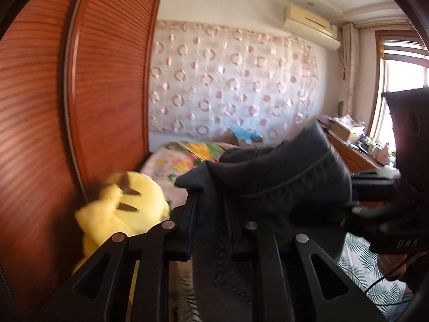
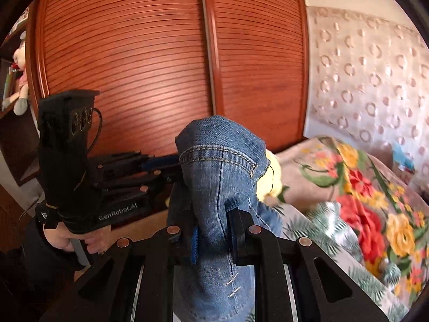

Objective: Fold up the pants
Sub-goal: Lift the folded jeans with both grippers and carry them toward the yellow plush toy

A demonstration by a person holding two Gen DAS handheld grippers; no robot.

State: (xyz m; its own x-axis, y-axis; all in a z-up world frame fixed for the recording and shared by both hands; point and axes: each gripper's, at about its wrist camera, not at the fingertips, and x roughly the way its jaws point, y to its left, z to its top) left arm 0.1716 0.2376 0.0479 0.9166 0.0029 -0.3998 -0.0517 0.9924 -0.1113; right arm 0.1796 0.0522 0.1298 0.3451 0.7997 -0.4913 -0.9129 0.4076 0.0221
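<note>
Denim jeans [image 2: 219, 177] hang pinched at the hem in both the left gripper [image 1: 211, 228] and right gripper [image 2: 214, 230], raised above the bed [image 2: 335, 214] so the legs can line up.

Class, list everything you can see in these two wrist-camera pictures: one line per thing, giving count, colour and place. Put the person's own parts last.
jeans: one, blue denim, held up in both grippers, bunched over the fingers
wardrobe doors: two, reddish-brown slatted wood, behind the jeans
plush toy: one, yellow with dark marks, beside the wardrobe on the bed
blanket: one, floral red, yellow and green, on the bed
wall covering: one, pale with pink rings, behind the bed
air conditioner: one, cream, high on the wall
window: one, bright, far right
doll: one, pale pink, on a shelf at left
left gripper: one, black, clamping denim
right gripper: one, black, clamping denim
</note>
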